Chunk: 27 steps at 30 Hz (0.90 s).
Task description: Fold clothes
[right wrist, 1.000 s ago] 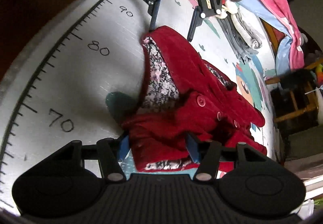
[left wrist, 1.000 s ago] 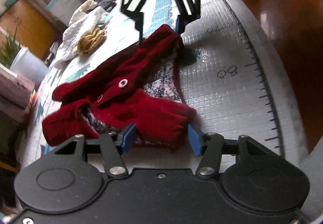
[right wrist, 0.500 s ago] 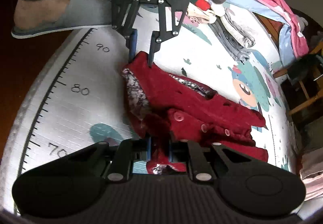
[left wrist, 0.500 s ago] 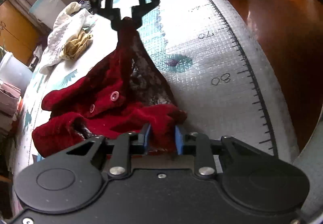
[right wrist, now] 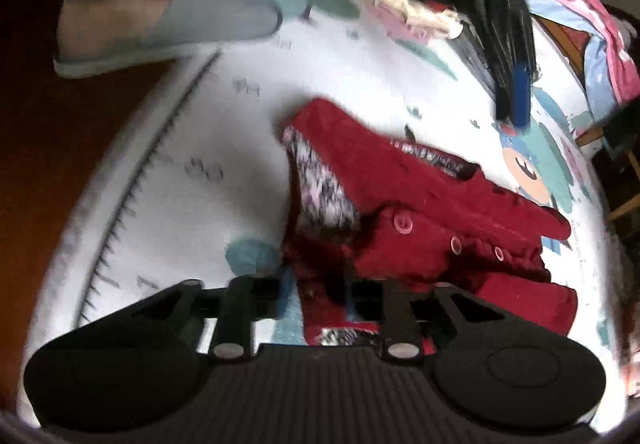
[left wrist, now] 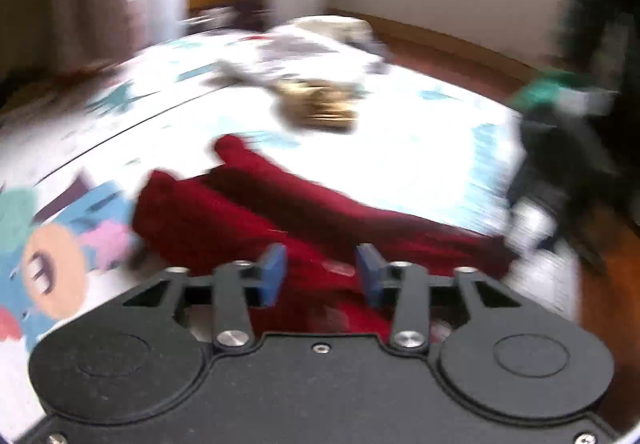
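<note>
Item, 6 o'clock: right hand-held gripper (right wrist: pixel 316 292), jaws just opening, red jacket (right wrist: pixel 420 204) slack between them. The left hand-held gripper (left wrist: pixel 322 272) is likewise parted. The jacket lies bunched on the play mat (right wrist: pixel 192 148), trailing toward 3 o'clock. Risk, we judge: cloth snags a withdrawing pad and undoes the fold.

Bare mat (right wrist: pixel 208 132) left of red garment (right wrist: pixel 420 204); slippered foot (right wrist: pixel 168 32) beyond.

A white play mat (right wrist: pixel 224 132) with cartoon prints and a ruler scale along one edge covers the brown wooden floor (right wrist: pixel 60 132). On it lie a crumpled red garment (right wrist: pixel 432 212) and, farther off, a pile of pale clothes (left wrist: pixel 320 56). A grey slipper (right wrist: pixel 180 32) rests at the mat's edge.
</note>
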{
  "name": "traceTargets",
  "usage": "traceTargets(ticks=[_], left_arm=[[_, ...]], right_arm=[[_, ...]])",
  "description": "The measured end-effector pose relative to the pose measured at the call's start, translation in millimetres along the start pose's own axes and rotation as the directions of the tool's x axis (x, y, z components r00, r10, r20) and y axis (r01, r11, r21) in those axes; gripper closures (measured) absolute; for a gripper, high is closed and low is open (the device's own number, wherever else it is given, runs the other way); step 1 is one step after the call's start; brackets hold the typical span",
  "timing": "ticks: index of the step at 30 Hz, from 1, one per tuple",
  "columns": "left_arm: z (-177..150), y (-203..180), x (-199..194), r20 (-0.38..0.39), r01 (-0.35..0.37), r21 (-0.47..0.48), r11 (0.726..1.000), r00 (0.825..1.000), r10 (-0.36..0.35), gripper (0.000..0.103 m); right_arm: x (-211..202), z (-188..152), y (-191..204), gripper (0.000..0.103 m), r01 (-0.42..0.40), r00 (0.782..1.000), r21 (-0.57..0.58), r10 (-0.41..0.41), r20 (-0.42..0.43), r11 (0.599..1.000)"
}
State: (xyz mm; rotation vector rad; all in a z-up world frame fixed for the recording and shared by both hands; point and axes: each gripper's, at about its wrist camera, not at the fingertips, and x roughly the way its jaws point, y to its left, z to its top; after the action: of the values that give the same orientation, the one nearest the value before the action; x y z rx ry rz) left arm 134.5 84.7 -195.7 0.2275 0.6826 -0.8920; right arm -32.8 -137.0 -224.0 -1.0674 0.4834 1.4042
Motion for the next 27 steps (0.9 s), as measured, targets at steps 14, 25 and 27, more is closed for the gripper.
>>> traceTargets(ticks=[14, 25, 27], left_arm=[[-1.5, -1.6, 79.6, -0.111, -0.023, 0.049, 0.999, 0.993, 0.028, 0.079], [-8.5, 16.5, 91.8, -0.141, 0.004, -0.066, 0.998, 0.990, -0.014, 0.079], [-7.7, 24.6, 92.7, -0.143, 0.010, -0.154, 0.988, 0.989, -0.033, 0.079]], right_arm=[[49.5, -51.8, -185.6, 0.073, 0.182, 0.978, 0.739, -0.196, -0.069, 0.649], [90.4, -36.3, -181.2, 0.070, 0.063, 0.993, 0.669, -0.112, 0.030, 0.740], [90.0, -47.9, -189.5, 0.069, 0.011, 0.994, 0.725, -0.086, 0.067, 0.688]])
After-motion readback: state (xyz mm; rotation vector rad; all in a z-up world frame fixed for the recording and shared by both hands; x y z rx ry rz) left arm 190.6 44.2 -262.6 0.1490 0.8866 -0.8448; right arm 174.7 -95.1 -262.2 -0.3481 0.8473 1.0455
